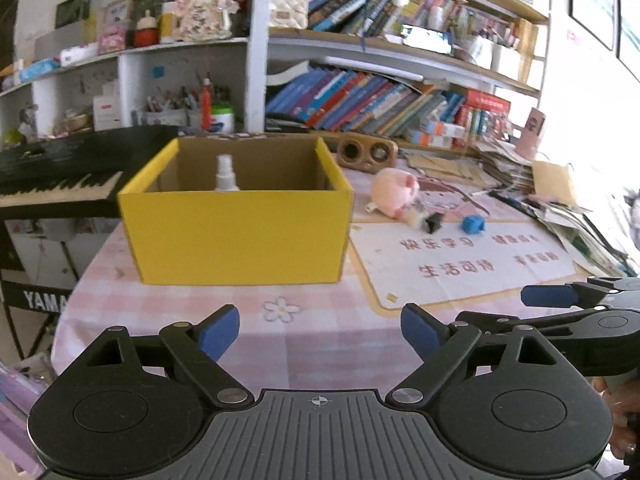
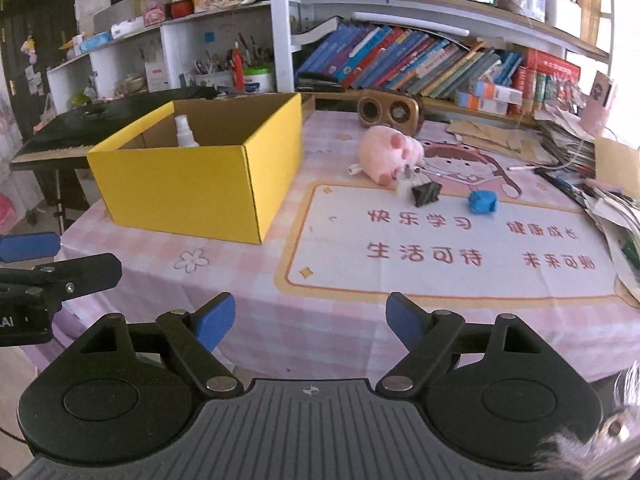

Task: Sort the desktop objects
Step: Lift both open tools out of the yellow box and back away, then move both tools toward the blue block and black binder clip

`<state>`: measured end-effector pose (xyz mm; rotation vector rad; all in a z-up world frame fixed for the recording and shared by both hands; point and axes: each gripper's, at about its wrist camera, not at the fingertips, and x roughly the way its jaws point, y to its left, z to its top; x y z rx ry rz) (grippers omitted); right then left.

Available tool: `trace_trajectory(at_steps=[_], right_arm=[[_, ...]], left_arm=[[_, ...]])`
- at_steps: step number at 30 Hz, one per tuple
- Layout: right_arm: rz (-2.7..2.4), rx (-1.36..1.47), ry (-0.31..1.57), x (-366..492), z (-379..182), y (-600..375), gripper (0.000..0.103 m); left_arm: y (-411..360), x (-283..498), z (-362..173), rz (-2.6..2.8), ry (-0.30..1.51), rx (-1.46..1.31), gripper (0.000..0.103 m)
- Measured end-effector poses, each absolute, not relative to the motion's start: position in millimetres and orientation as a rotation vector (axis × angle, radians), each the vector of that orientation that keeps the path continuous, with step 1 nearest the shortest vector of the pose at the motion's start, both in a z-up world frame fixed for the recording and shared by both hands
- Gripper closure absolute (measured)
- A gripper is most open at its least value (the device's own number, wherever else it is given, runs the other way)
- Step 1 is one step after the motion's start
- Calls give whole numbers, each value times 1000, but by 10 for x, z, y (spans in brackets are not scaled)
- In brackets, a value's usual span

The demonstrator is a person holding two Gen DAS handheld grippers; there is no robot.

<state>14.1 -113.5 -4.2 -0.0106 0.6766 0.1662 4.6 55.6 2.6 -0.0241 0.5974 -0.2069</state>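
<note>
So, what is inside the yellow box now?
Inside the yellow box stands one white spray bottle, upright near the back wall. The front wall hides the bottle's lower part and the box floor.

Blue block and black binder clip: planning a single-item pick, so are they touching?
Apart. The right wrist view shows bare mat between the blue block and the black binder clip.

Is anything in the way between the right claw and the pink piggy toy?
Nothing visible blocks it. The right gripper is open and empty, and only bare mat lies between it and the pink plush pig. A black binder clip sits right beside the pig, on its near right side.
</note>
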Motion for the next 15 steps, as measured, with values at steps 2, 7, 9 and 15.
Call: trace_trajectory(at_steps=[2,7,9,15], right_arm=[[153,-15,679,99,-46,-1164,21],[124,-25,685,42,-51,-1254,21],[109,-25,690,29,-50,-1302,20],[53,0,697,26,-66,-1493,20]], left_arm=[[495,45,15,-232,597,-15,13],[364,77,7,-282,592,-8,12],[320,100,1,-299,591,-8,12],[124,196,-21,-352,599,13,12]])
